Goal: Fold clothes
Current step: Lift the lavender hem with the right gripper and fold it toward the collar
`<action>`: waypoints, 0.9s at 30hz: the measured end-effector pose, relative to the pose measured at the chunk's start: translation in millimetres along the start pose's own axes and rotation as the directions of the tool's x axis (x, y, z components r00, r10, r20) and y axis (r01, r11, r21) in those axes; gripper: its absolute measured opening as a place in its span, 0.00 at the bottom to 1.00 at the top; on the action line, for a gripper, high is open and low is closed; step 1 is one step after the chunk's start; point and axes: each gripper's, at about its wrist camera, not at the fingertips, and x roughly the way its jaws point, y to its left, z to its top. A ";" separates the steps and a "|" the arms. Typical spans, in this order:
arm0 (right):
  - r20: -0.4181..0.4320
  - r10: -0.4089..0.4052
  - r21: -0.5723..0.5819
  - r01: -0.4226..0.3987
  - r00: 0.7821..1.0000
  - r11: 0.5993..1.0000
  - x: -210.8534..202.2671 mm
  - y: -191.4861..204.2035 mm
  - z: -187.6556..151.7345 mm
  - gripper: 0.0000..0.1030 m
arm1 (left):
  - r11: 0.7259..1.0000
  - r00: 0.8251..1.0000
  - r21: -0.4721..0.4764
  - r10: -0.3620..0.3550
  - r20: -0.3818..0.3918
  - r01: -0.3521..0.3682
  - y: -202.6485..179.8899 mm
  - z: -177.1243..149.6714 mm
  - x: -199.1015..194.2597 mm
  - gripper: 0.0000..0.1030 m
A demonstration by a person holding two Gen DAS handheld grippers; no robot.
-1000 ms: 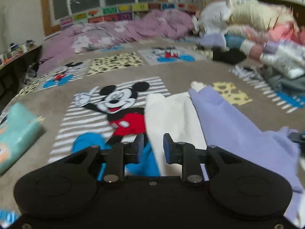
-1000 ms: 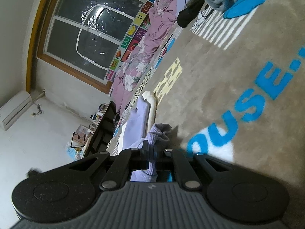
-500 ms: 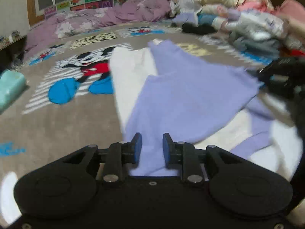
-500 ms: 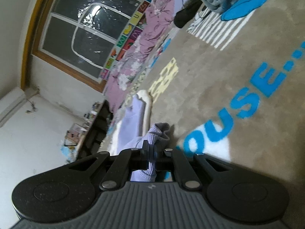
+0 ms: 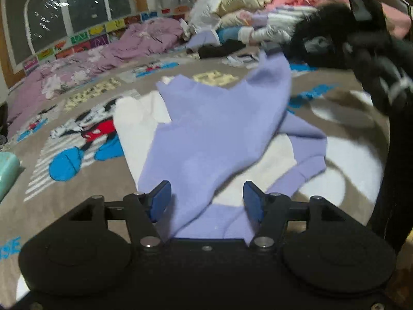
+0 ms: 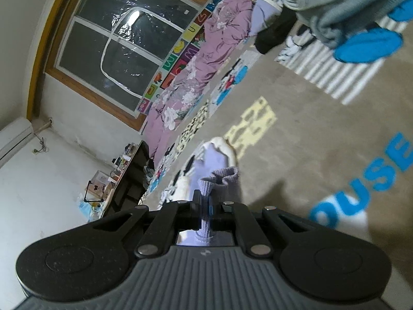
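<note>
A lavender and cream sweater lies spread on the Mickey Mouse blanket. My left gripper is open, its blue pads on either side of the sweater's near edge. My right gripper is shut on the sweater's ribbed lavender cuff and holds it lifted; the right gripper also shows in the left wrist view at the top right, pulling the lavender fabric up. The cream part trails on the blanket beyond the cuff.
A pile of unfolded clothes lies at the far right of the bed. A crumpled purple floral quilt lies under the window. A teal folded item sits at the left edge. A dark shelf stands by the wall.
My left gripper has opened and swung right from the Mickey print onto the sweater's near edge. My right gripper has risen with the cuff, lifting the lavender fabric.
</note>
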 end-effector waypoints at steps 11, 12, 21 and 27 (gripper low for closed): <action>0.007 0.000 -0.043 0.001 1.000 0.999 32.1 54.1 19.3 0.06 | 0.998 0.997 -0.009 -0.062 -0.054 0.061 1.0 -6.8 6.8 0.60; 0.006 -0.002 -0.047 0.003 1.000 0.999 36.2 58.7 21.6 0.06 | 0.997 0.996 -0.016 -0.070 -0.056 0.069 1.9 -6.9 6.3 0.60; -0.021 -0.026 -0.124 0.023 0.999 0.992 79.9 95.4 32.8 0.06 | 0.990 0.991 -0.074 -0.126 -0.054 0.122 10.0 -7.6 5.2 0.59; -0.058 -0.052 -0.182 0.041 0.997 0.982 115.4 112.3 30.0 0.06 | 0.972 0.983 -0.160 -0.180 -0.038 0.172 23.5 -8.6 3.8 0.59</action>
